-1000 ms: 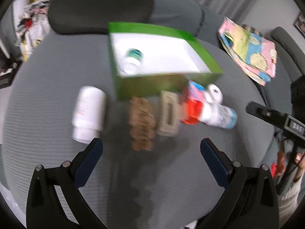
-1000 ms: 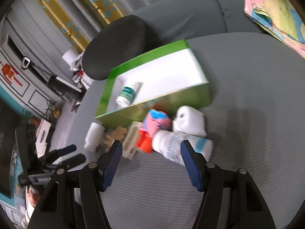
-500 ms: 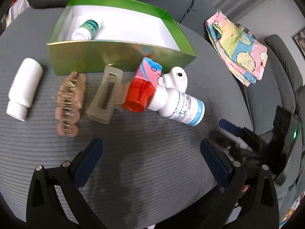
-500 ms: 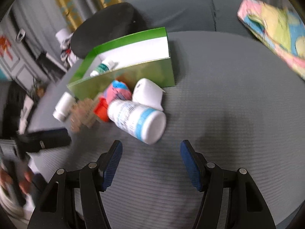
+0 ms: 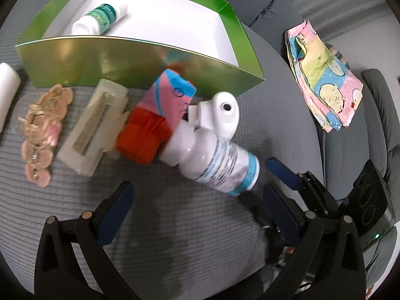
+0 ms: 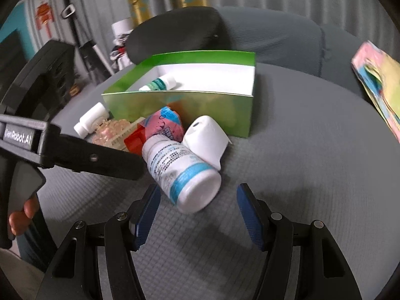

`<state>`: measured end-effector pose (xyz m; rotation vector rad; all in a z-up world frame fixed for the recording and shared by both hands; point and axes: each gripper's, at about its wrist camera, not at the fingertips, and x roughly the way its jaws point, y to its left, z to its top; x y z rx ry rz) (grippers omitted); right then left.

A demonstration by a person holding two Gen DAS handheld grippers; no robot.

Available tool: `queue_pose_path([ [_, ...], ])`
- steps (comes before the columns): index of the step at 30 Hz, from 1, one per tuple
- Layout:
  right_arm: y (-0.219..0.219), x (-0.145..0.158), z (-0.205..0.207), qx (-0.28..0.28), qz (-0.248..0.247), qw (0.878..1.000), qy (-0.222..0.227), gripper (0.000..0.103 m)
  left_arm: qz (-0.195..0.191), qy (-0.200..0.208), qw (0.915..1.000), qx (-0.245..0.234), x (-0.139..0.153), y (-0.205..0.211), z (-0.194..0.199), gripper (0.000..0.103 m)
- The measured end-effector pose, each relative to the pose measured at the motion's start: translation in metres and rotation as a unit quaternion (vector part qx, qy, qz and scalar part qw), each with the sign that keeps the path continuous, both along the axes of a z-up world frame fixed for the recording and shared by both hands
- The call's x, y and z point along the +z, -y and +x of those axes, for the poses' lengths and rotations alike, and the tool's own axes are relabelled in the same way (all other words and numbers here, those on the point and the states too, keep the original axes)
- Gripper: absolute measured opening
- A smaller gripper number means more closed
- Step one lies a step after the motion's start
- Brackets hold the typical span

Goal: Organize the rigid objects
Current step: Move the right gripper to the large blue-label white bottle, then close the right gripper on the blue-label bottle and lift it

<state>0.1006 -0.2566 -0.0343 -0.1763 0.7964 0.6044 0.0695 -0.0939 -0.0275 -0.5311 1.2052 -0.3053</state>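
Note:
A white bottle with a blue band [image 5: 215,165] [image 6: 183,172] lies on the grey cushion beside a white pump cap [image 5: 222,115] [image 6: 206,138], a red and pink pack [image 5: 157,122] [image 6: 160,128], a cream hair clip [image 5: 95,130] and a pink hair clip [image 5: 42,135]. A green box [image 5: 140,61] [image 6: 180,106] behind them holds a small green-labelled bottle [image 5: 100,18] [image 6: 157,85]. My left gripper [image 5: 200,205] is open, just short of the banded bottle. My right gripper [image 6: 198,207] is open with the bottle's base between its fingertips, not touching.
A white bottle [image 5: 6,95] [image 6: 91,118] lies left of the box. A folded pastel cloth [image 5: 322,77] [image 6: 380,87] lies at the right. A black headrest [image 6: 175,35] stands behind the box. The left gripper's body [image 6: 62,150] crosses the right wrist view.
Both grippers have moved closer to the cluster of objects. The right gripper has come up to the banded bottle's base. Both stay open.

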Motion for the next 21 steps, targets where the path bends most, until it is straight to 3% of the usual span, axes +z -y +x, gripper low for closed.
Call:
queue_pose_path([
  [8,-0.01,-0.013,0.026,0.064,0.025,0.997,-0.029,0.065,-0.007,-0.021,0.9997,0.006,-0.012,0.013,0.013,0.101],
  [15,-0.025,-0.023,0.008,0.092,0.039,0.994,-0.04,0.065,-0.015,-0.029,0.9994,0.009,-0.021,0.006,0.019,0.096],
  [17,-0.03,-0.025,-0.002,0.093,0.036,0.994,-0.044,0.062,-0.015,-0.026,0.9996,0.004,-0.02,0.004,0.016,0.092],
  [21,-0.041,-0.03,-0.019,0.084,0.029,0.994,-0.057,0.058,-0.012,-0.025,0.9995,-0.015,-0.022,0.005,0.013,0.068],
])
